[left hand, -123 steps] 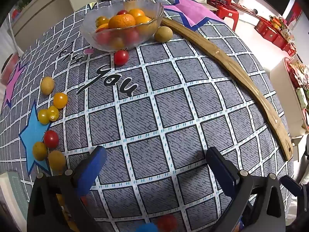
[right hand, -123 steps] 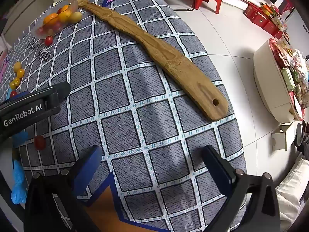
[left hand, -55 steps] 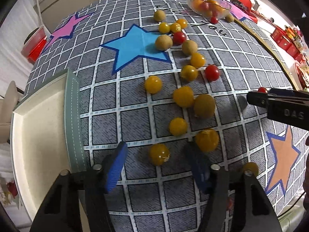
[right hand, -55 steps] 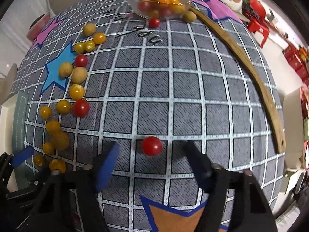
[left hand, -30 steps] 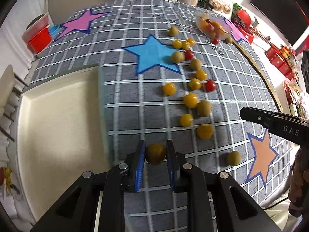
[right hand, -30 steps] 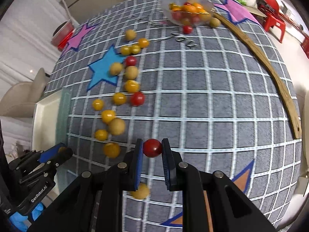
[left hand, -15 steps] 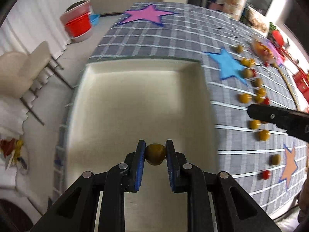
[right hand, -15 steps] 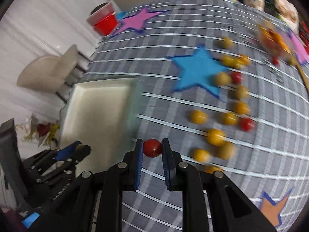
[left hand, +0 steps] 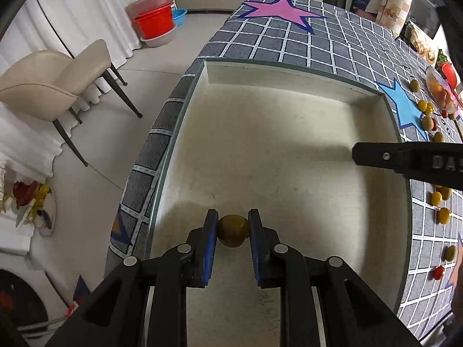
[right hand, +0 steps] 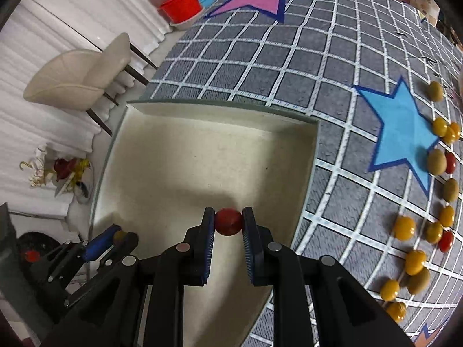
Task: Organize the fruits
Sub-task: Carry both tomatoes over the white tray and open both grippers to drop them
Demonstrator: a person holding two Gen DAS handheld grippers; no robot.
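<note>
My left gripper (left hand: 233, 230) is shut on a yellow tomato (left hand: 233, 230) and holds it over the near part of the cream tray (left hand: 289, 144). My right gripper (right hand: 228, 221) is shut on a red tomato (right hand: 228, 221) above the tray's (right hand: 179, 159) near right part. The left gripper also shows low at the left of the right wrist view (right hand: 114, 238). The right gripper's black body (left hand: 411, 164) reaches in from the right of the left wrist view. Several yellow and red tomatoes (right hand: 405, 227) lie loose on the checked cloth.
The tray sits at the table's corner on a grey checked cloth (right hand: 289, 57) with a blue star (right hand: 402, 130) and a pink star (left hand: 277, 10). A glass fruit bowl (left hand: 439, 89) stands far right. A beige chair (left hand: 58, 84) and red basins (left hand: 154, 23) are on the floor.
Both grippers have moved further over the tray, each still holding its tomato. The right gripper has gone from over the cloth to above the tray.
</note>
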